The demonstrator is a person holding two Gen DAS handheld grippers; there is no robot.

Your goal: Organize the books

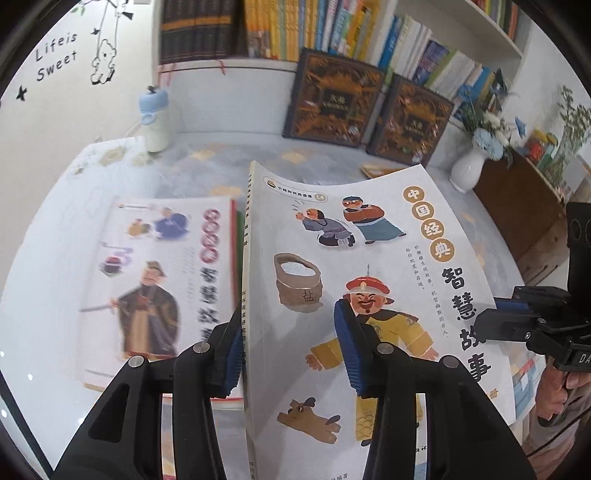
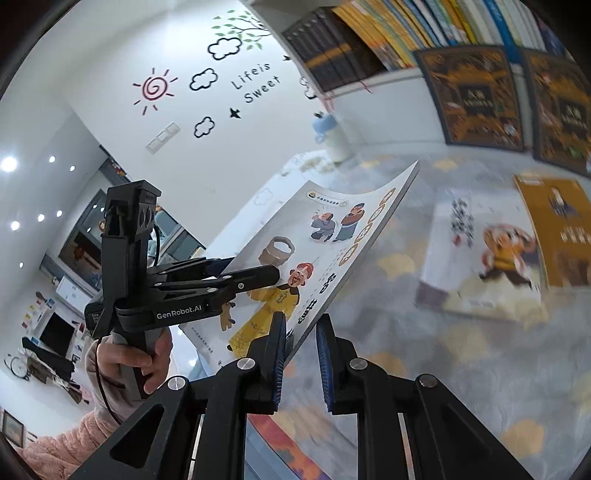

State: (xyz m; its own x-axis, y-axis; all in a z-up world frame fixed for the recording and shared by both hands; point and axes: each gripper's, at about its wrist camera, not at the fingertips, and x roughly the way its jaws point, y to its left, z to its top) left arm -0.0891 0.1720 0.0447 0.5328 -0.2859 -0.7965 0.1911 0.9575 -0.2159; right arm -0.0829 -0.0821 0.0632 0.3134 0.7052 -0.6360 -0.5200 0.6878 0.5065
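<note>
Left gripper (image 1: pixel 291 343) closed on the spine edge of a thin white picture book (image 1: pixel 354 280), one blue-padded finger (image 1: pixel 352 347) lying on the cover over the yellow-robed cartoon figure, the other under the spine side; book lifted off the table, tilted, far corner curling upward. Seen from the right wrist camera, same picture book (image 2: pixel 325 254) slanting up toward the wall, left gripper (image 2: pixel 255 275) clamped on its near-left part, held by a hand (image 2: pixel 125 362) in a pink sleeve. Right gripper (image 2: pixel 301 362) partly open, blue pads either side of the book's lower edge; cannot tell whether either pad touches the paper, no firm grip visible. Right gripper (image 1: pixel 524 325) also showing at the right border of the left wrist view, just beside the book's right edge. Below and left of the lifted book, a stack of similar books (image 1: pixel 159 280) lying flat on the pale patterned table (image 1: pixel 207 162), blurred. To the right in the right wrist view, another white book (image 2: pixel 484 254) flat on the table, touching or overlapping an orange book (image 2: pixel 557 229) beside it. At the back, two dark ornate books (image 1: pixel 332 96) leaning upright against the shelf wall, rows of shelved books (image 1: pixel 280 29) above, a bottle with a blue lid (image 1: pixel 155 118) on the left, a white vase of flowers (image 1: pixel 469 170) on the right
</note>
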